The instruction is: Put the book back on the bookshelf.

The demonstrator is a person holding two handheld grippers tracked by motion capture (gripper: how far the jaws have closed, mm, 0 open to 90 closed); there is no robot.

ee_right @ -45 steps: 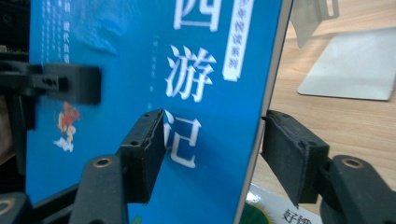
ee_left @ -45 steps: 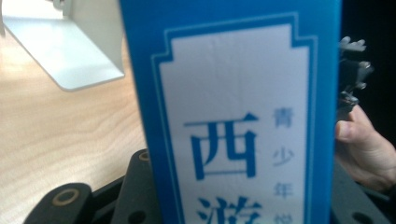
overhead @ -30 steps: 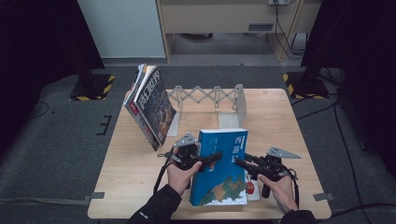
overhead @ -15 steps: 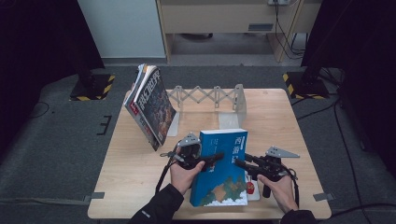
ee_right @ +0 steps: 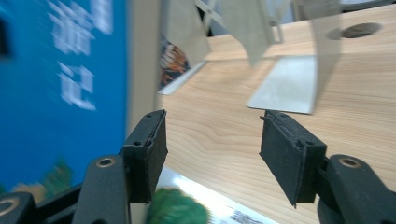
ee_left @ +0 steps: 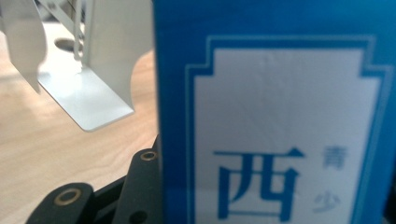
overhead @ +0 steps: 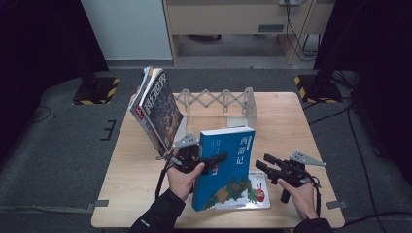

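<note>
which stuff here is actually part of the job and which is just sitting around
In the job: tall blue hardcover book, clamped by left gripper; open right gripper; silver folding metal book rack.
Lying about: leaning stack of magazines; flat white picture book.

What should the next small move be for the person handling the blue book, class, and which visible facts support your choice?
Probably carry the blue book toward the metal rack behind it. The left gripper clamps the book, tilted up off the table; the right gripper, whose jaws have just been opening, stands clear with nothing between them, and the rack's slots look free.
</note>
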